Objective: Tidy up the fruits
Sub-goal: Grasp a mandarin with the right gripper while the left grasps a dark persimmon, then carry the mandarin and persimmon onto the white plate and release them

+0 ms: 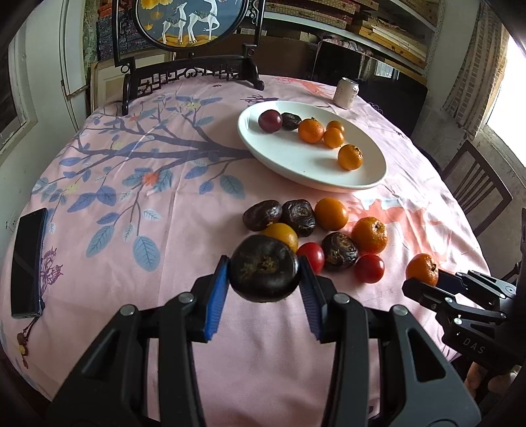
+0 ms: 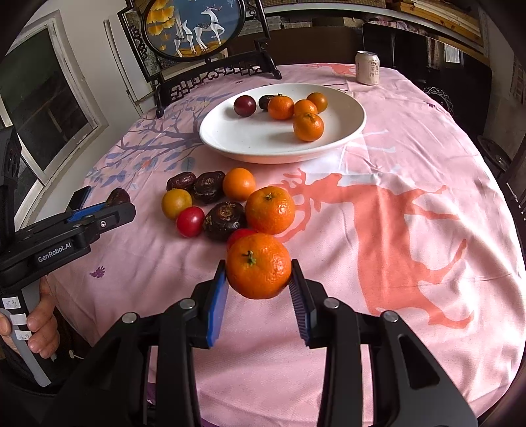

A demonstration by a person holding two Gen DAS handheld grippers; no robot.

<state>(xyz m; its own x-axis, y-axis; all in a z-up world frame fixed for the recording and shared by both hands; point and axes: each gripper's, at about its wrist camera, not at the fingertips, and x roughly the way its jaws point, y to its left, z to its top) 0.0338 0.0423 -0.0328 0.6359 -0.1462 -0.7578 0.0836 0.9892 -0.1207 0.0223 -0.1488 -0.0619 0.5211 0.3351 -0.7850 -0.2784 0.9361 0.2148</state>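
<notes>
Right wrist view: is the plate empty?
No. The white plate already holds four oranges, among them one at its near side, plus two dark fruits at the back.

1. Left wrist view: looks forward along the left gripper [image 1: 264,274], low over the near edge of the table [image 1: 164,269], facing the white plate [image 1: 279,164] and the far framed screen [image 1: 189,23].
2. Right wrist view: the same low forward look along the right gripper [image 2: 259,279], set further right.
3. Shared: plate [image 2: 236,138], loose fruit pile [image 2: 227,203], can [image 2: 367,68]; each view catches the other gripper at its side edge.
</notes>
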